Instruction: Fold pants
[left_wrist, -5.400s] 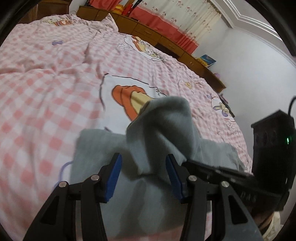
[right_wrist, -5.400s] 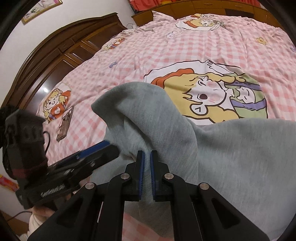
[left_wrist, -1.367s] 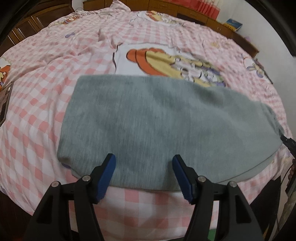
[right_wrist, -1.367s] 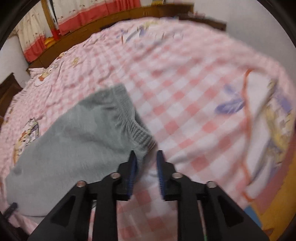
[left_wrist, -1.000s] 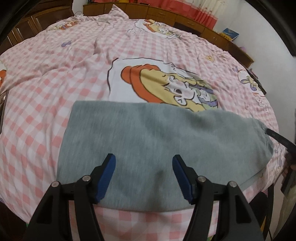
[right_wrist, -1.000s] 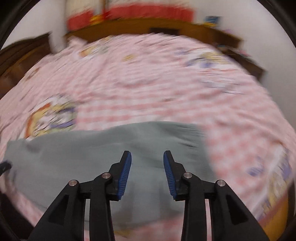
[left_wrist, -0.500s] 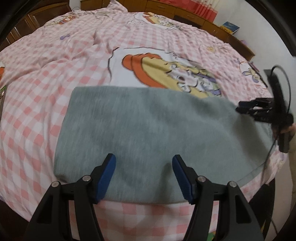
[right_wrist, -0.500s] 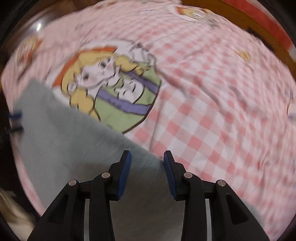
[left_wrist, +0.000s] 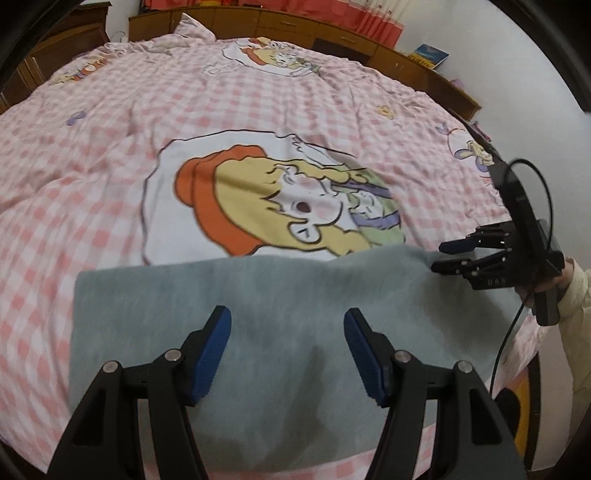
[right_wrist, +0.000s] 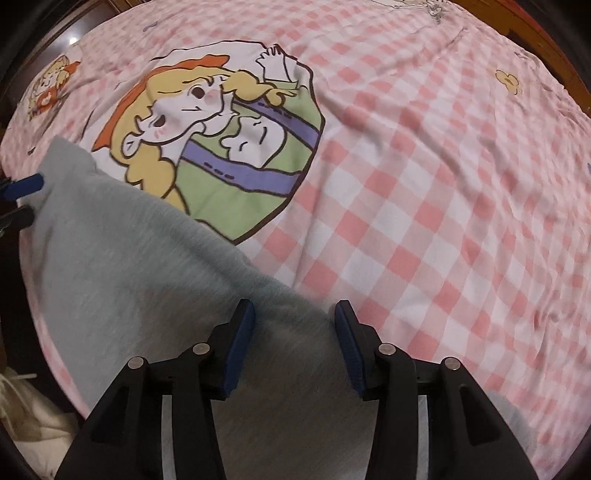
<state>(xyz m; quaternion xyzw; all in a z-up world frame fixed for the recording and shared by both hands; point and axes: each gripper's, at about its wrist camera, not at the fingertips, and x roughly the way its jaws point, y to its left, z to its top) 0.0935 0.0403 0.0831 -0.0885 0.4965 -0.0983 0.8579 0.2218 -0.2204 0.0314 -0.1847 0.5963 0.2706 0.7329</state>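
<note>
The left gripper (left_wrist: 287, 349) was held nearest the left wrist camera, its blue-padded fingers (left_wrist: 212, 354) spread wide with nothing gripped between them; only the flat grey cloth of the pants (left_wrist: 258, 310) was seen below the gap. The right gripper (right_wrist: 294, 345) was pointed steeply down over the pants' far edge, its jaws opening; the edge of the grey cloth lay under the gap, but it was not pressed by either pad. No fold was pinched in either view.

The pants were laid flat as a folded grey rectangle near the front edge of the bed (left_wrist: 110, 155), over the pink-and-white checked cover. In the left wrist view the right gripper (left_wrist: 448, 256) was seen at the right-hand end of the pants, just at their upper corner, with a hand (left_wrist: 554, 280) in a pale sleeve behind it and a black cable looped from it. In the right wrist view the left gripper's blue tip (right_wrist: 22, 186) was seen at the opposite end of the pants.

Just beyond the pants a large cartoon print (left_wrist: 273, 203) was partly covered by their far edge. Farther beyond the pants, a smaller print (left_wrist: 273, 55) and a pillow lay near a wooden headboard (left_wrist: 332, 33), with red curtains behind it.
</note>
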